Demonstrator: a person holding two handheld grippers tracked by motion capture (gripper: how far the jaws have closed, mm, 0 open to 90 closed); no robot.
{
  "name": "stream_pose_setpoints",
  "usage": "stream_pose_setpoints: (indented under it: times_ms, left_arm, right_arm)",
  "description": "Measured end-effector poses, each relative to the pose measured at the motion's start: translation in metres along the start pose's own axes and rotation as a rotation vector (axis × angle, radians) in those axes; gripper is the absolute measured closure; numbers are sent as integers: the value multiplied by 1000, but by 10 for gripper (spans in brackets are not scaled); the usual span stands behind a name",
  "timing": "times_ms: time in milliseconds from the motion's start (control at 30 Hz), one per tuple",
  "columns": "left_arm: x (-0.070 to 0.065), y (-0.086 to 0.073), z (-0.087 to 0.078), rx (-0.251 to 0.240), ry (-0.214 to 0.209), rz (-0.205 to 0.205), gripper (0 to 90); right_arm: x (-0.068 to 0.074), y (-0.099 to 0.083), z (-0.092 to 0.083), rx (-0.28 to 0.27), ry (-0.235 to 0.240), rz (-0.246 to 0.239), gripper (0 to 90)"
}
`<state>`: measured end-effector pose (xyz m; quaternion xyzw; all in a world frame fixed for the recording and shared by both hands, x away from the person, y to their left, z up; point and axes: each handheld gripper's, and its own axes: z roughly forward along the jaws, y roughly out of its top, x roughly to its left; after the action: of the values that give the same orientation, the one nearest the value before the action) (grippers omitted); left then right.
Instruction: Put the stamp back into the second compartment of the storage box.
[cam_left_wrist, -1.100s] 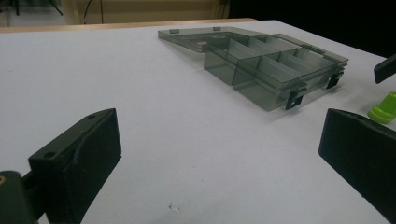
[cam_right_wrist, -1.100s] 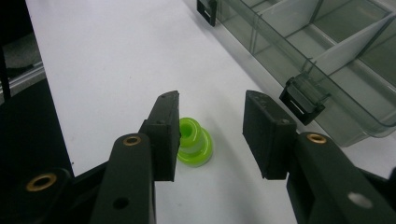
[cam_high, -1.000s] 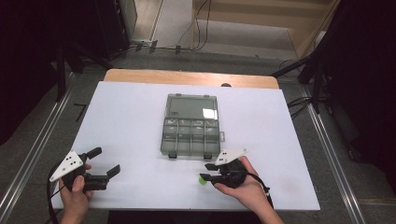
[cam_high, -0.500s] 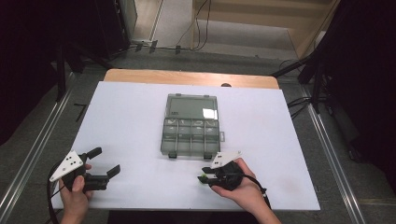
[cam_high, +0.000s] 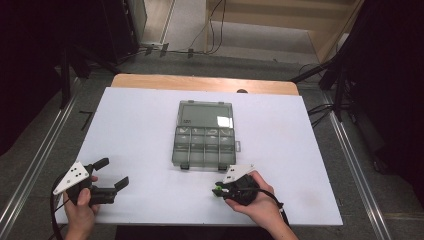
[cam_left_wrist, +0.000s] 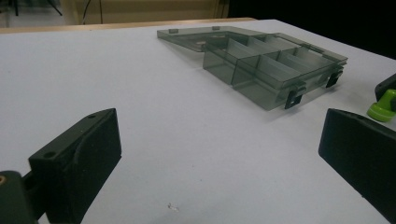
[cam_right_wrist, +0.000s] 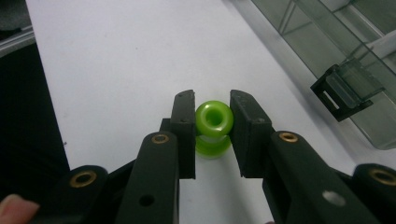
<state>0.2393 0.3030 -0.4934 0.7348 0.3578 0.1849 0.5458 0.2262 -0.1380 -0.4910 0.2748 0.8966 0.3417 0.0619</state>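
At the near left of the table (cam_high: 140, 125), the left gripper (cam_high: 111, 173) rests with jaws wide apart and nothing between them. Mid-table sits the box (cam_high: 205, 134). Near right, just before the box, the right gripper (cam_right_wrist: 212, 122) has just been closing and now pinches a green ring (cam_right_wrist: 214, 118).

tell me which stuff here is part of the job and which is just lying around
In the job:
- green ring, pinched in the right claw, whose jaws have just been closing on it
- smoky compartment box, lid open, beside that claw

Lying about:
- left claw, open, nothing between its jaws
- white table sheet
- cables on the floor beyond the table
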Motion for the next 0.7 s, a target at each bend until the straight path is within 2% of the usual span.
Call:
stream_pose_setpoints:
  times_ms: [333, 433, 700]
  left_arm:
    - [-1, 0, 0, -1, 5, 3, 0]
    - [-2, 0, 1, 4, 3, 13, 0]
    - [-2, 0, 1, -2, -3, 11, 0]
  right_arm:
    - [-6, 4, -8, -33, 16, 5, 703]
    - [-7, 9, -10, -39, 34, 2, 703]
    - [-10, 27, -9, -34, 35, 1, 703]
